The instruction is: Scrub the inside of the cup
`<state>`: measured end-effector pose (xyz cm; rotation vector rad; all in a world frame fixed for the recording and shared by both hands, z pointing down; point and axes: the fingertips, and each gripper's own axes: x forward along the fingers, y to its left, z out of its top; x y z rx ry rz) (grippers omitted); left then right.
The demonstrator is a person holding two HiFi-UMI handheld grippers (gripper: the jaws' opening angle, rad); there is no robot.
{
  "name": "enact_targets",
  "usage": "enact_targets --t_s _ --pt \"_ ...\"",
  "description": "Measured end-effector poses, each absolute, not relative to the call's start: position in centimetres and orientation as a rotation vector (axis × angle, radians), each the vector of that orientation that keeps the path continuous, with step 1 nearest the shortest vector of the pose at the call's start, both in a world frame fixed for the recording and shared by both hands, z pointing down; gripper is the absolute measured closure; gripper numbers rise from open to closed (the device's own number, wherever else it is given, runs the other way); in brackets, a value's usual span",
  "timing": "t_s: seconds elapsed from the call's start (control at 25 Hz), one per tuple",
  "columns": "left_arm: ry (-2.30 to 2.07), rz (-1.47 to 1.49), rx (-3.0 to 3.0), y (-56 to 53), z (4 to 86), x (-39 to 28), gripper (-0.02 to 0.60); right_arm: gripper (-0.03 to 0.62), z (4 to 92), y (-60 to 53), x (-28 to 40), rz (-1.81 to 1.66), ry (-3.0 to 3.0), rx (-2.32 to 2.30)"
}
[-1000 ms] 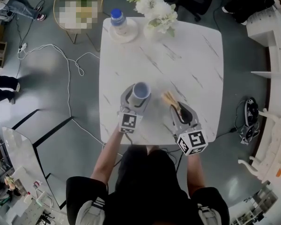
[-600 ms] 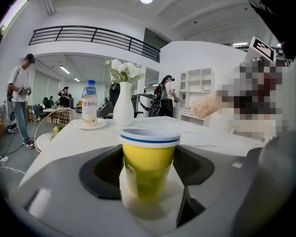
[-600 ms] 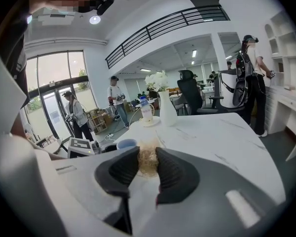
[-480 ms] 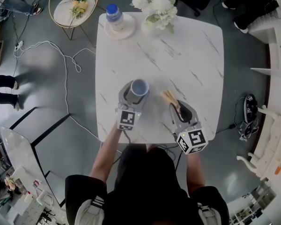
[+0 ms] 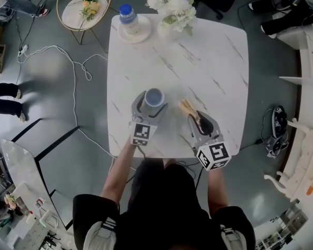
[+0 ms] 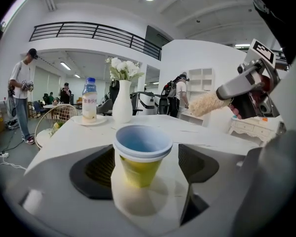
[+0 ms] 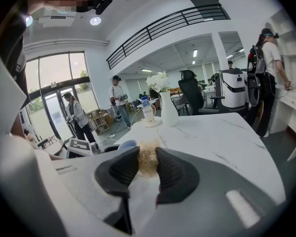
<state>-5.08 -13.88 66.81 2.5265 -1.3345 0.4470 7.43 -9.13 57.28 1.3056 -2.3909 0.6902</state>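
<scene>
Jaws of the L gripper (image 6: 144, 174) stand wide apart & are opening, w/ the cup (image 6: 142, 152) upright on the table (image 5: 208, 61) between them, mouth up, a gap showing betw. it & the right pad. R gripper (image 7: 148, 166) jaws are pinched on the brush (image 5: 188, 109), bristles sticking out past the tips, near the cup but not touching it.

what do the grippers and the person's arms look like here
Both the left gripper and right gripper have light grey shells with dark ribbed pads and a white cube of black square markers at the back. The left one's jaws are opening, the cup between them. The person wears a black top with white-printed short sleeves.
</scene>
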Motion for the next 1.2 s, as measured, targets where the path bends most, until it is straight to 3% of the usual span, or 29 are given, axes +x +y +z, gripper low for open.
enact_targets --t_s 0.48,0.56,1.2 --pt "-1.458 0.458 2.5 -10.9 64.2 -7.2 0.189 0.491 54.5 -6.4 7.0 0.611 -2.451 1.314" --pt "-1.468 0.451 2.499 -10.2 63.2 -7.5 0.245 0.491 53.7 -6.0 6.9 0.587 -2.465 1.319" --pt "-1.489 0.291 2.617 -6.3 50.2 -7.3 0.494 0.491 46.8 -3.3 5.8 0.397 -2.524 1.395"
